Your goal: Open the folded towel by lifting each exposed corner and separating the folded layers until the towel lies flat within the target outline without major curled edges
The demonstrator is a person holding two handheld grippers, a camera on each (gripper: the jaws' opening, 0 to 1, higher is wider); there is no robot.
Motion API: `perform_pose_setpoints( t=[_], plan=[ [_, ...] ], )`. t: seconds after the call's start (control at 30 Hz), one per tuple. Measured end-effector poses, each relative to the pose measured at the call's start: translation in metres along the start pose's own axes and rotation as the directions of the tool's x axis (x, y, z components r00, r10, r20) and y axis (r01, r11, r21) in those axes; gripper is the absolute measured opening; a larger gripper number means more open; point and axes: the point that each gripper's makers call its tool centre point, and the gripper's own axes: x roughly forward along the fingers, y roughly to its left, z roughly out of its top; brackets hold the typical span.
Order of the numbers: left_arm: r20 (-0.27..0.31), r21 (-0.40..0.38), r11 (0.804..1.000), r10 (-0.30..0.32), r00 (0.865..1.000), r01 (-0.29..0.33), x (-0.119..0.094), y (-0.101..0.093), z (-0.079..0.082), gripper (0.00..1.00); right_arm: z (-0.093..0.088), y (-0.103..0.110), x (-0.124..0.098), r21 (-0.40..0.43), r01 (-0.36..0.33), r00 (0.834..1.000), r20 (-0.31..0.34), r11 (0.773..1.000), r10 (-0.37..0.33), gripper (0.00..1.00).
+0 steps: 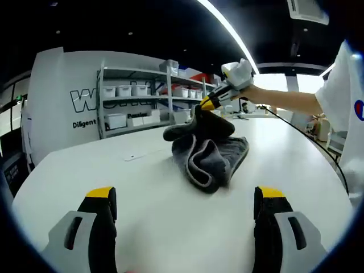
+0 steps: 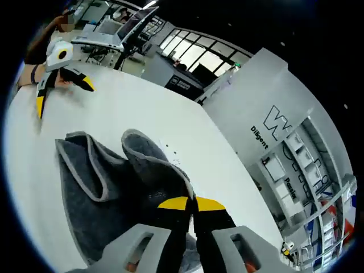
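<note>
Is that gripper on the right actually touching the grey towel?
Touching. In the right gripper view, the right gripper has its jaws shut together on a fold of the grey towel; the left gripper view shows it lifting the cloth.

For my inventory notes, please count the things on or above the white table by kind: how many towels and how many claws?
Towel: 1
Claws: 2, the left claw open, the right claw shut on the towel
Total: 3

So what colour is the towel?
Dark grey towel with a lighter grey edge, clearest in the right gripper view.
</note>
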Motion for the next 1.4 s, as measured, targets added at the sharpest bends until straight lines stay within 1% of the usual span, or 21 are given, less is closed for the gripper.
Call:
perform_pose_setpoints(
  t=[0.1, 0.13, 0.23, 0.27, 0.4, 0.57, 0.67, 0.73, 0.93, 1.13, 1.4],
  plan=[
    [0.004, -0.006, 1.000, -0.007, 1.000, 0.007, 0.000, -0.002, 0.001, 0.99, -0.002, -0.013, 0.019, -0.034, 0.001, 0.999, -0.037, 0.999, -0.002, 0.00],
    [0.005, -0.005, 1.000, -0.007, 1.000, 0.007, 0.000, -0.002, 0.001, 0.99, -0.003, -0.018, 0.028, -0.039, 0.000, 0.999, -0.047, 0.999, -0.002, 0.00],
    [0.003, -0.005, 1.000, -0.003, 1.000, 0.003, 0.000, -0.001, 0.001, 0.99, -0.004, -0.025, 0.043, -0.044, -0.008, 0.998, -0.068, 0.999, 0.005, 0.00],
    [0.003, -0.006, 1.000, -0.002, 1.000, 0.002, 0.000, -0.001, 0.001, 0.99, -0.005, -0.029, 0.053, -0.052, -0.013, 0.996, -0.084, 0.999, 0.008, 0.00],
    [-0.011, -0.002, 1.000, -0.001, 1.000, 0.001, 0.000, -0.001, -0.003, 0.99, -0.010, -0.036, 0.077, -0.055, -0.032, 0.993, -0.113, 0.998, 0.025, 0.00],
    [-0.038, 0.024, 1.000, -0.001, 0.999, 0.002, 0.002, -0.004, -0.008, 0.99, -0.014, -0.044, 0.098, -0.076, -0.044, 0.989, -0.145, 0.996, 0.033, 0.00],
    [-0.059, 0.033, 0.999, 0.002, 0.998, 0.000, 0.003, -0.004, -0.014, 0.99, -0.017, -0.049, 0.107, -0.083, -0.048, 0.987, -0.159, 0.995, 0.034, 0.00],
    [-0.066, 0.022, 1.000, -0.001, 0.998, 0.003, 0.003, -0.003, -0.016, 0.99, -0.019, -0.053, 0.114, -0.082, -0.049, 0.985, -0.167, 0.995, 0.035, 0.00],
    [-0.068, 0.004, 1.000, -0.001, 0.998, 0.001, 0.002, -0.001, -0.017, 0.99, -0.025, -0.062, 0.127, -0.076, -0.050, 0.982, -0.187, 0.996, 0.035, 0.00],
    [-0.068, -0.015, 1.000, 0.000, 0.998, -0.001, 0.001, 0.000, -0.018, 0.99, -0.024, -0.068, 0.139, -0.089, -0.052, 0.979, -0.200, 0.995, 0.034, 0.00],
    [-0.067, -0.028, 1.000, 0.000, 0.998, -0.002, 0.000, 0.001, -0.018, 0.99, -0.024, -0.072, 0.162, -0.097, -0.059, 0.975, -0.218, 0.994, 0.037, 0.00]
  ],
)
